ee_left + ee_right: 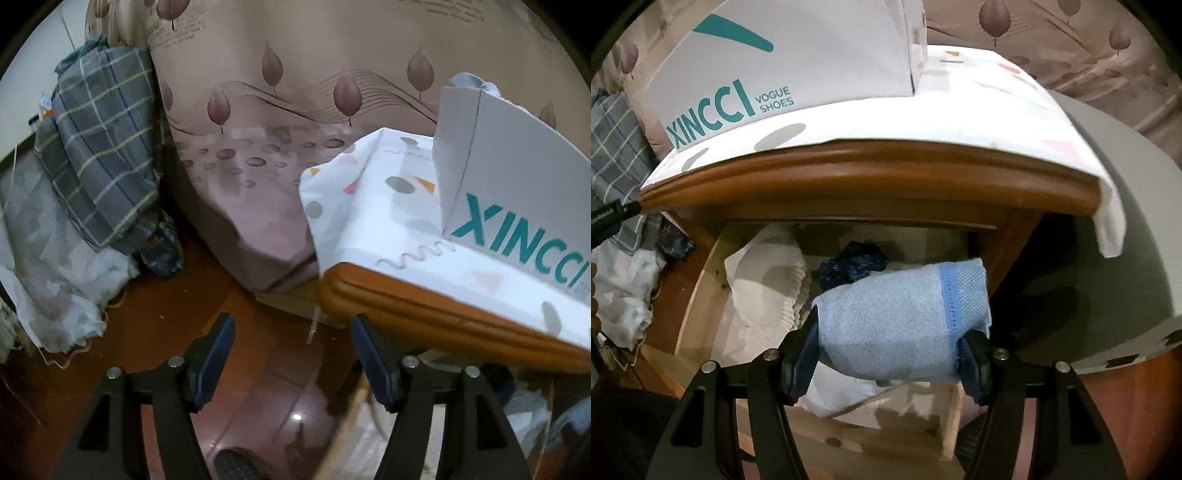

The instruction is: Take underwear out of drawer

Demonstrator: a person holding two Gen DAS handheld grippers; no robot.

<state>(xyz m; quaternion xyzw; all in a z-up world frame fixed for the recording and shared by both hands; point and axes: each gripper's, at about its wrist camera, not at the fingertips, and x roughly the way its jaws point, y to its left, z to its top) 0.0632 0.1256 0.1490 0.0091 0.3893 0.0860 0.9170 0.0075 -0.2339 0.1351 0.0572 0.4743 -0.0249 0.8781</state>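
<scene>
My right gripper (888,339) is shut on a folded light blue piece of underwear (901,317) with a darker blue band, held above the open wooden drawer (701,295). In the drawer lie a white folded garment (768,273) and a dark blue garment (855,264). My left gripper (293,328) is open and empty, over the brown floor to the left of the nightstand (424,310).
A white XINCCI shoe box (798,62) stands on the patterned cloth (960,114) covering the nightstand top. A bed with a leaf-pattern sheet (295,110) is behind. A plaid bundle (99,147) and pale bedding (48,266) lie at the left.
</scene>
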